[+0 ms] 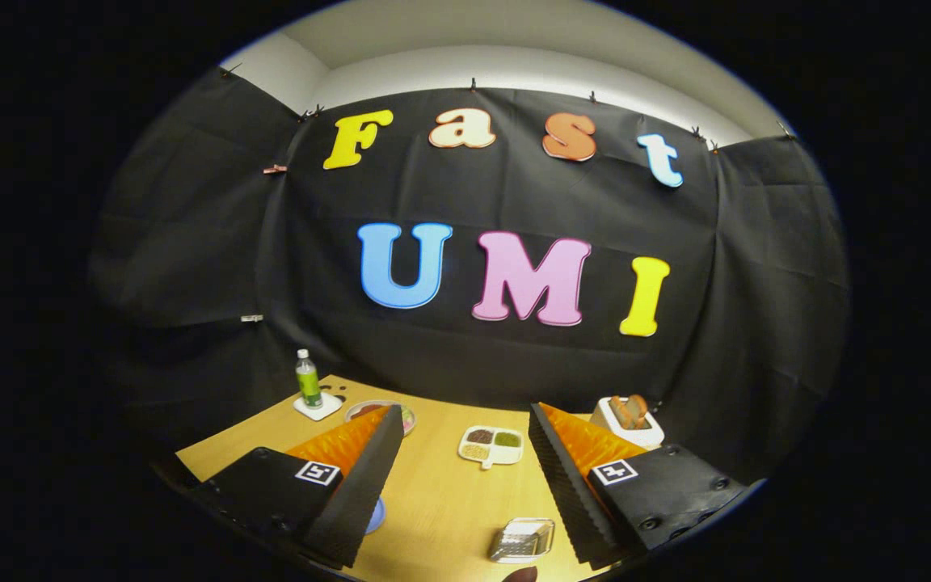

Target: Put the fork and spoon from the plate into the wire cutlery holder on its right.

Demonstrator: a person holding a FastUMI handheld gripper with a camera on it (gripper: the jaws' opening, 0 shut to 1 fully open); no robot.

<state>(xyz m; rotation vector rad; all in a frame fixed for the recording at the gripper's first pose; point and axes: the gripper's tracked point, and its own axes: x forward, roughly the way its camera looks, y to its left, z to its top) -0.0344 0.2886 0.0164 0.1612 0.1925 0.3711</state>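
Gripper view: fingers spread wide, gripper [457,485] holding nothing above the wooden table [433,501]. One wire cutlery holder [522,540] at 5 o'clock, between the fingers. One plate [375,516], blue edge only, behind the finger at 7 o'clock. Fork and spoon hidden. Judged: thin, stiff, slippery metal; pinch mid-handle.

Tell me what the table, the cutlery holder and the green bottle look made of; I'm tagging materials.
Table: pale wood or wood-look laminate, smooth and matte. Cutlery holder, between the open gripper's fingers: shiny silvery metal wire, by its glints. Green bottle: likely translucent plastic with a white cap.
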